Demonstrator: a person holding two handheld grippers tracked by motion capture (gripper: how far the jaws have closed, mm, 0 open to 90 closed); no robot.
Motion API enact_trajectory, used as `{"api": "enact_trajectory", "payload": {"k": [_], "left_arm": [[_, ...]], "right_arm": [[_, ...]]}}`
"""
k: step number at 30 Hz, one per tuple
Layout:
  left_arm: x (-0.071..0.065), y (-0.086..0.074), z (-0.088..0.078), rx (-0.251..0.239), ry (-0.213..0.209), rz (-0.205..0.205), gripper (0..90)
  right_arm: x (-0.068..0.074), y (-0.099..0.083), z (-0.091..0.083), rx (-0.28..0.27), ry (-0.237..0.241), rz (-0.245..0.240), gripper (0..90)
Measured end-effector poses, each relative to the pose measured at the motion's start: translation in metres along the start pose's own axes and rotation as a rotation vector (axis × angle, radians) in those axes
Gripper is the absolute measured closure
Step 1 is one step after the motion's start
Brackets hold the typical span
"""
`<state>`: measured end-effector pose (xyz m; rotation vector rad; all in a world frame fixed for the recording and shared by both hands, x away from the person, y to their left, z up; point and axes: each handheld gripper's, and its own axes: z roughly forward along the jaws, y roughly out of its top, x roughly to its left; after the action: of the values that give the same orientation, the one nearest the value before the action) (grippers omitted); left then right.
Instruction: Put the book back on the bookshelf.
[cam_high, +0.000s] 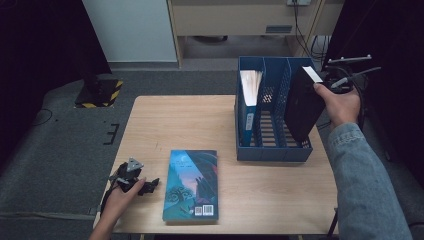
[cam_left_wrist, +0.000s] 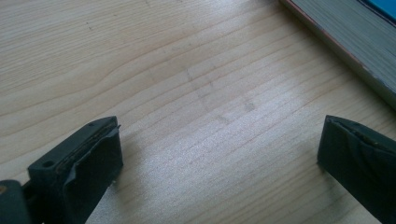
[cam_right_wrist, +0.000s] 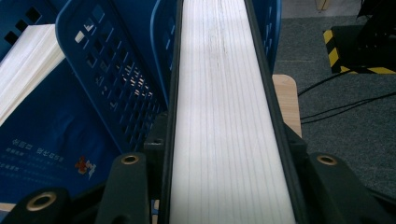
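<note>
A: Black covers and white page edges, that's the thick black-covered book (cam_high: 303, 105) the right gripper (cam_high: 334, 82) has clamped across its thickness. In the right gripper view the jaws press on both covers, partly closed, with the fore-edge (cam_right_wrist: 224, 116) running straight away from the camera.

B: Where is the book just now?

A: Tilted over the right-hand slot of the blue perforated plastic file rack (cam_high: 272, 150), its lower end already down between the dividers. I judge it is held by its upper end so that the bottom can slide in first.

B: And the rack's other slots?

A: The left one holds a blue paperback (cam_high: 248, 107) standing upright with its pages facing up; the middle looks free.

B: The left gripper?

A: The left gripper (cam_high: 146, 186) rests on the pale wooden worktop (cam_high: 175, 120), jaws wide apart with nothing between them, only bare wood showing in the left gripper view. It sits just beside the teal illustrated book (cam_high: 192, 184) lying flat, probably because that one is next for the rack.
</note>
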<state>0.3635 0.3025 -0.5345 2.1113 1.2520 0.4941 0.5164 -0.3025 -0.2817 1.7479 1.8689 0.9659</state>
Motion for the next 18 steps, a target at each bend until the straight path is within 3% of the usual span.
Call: {"api": "enact_trajectory", "payload": {"k": [9,18], "left_arm": [[0.000,0.000,0.000,0.000,-0.001,0.002,0.0],[0.000,0.000,0.000,-0.004,-0.003,0.002,0.0]], "right_arm": [[0.000,-0.008,0.018,-0.011,-0.010,-0.019,52.5],[-0.002,-0.019,0.033,-0.011,-0.021,0.004,52.6]]}}
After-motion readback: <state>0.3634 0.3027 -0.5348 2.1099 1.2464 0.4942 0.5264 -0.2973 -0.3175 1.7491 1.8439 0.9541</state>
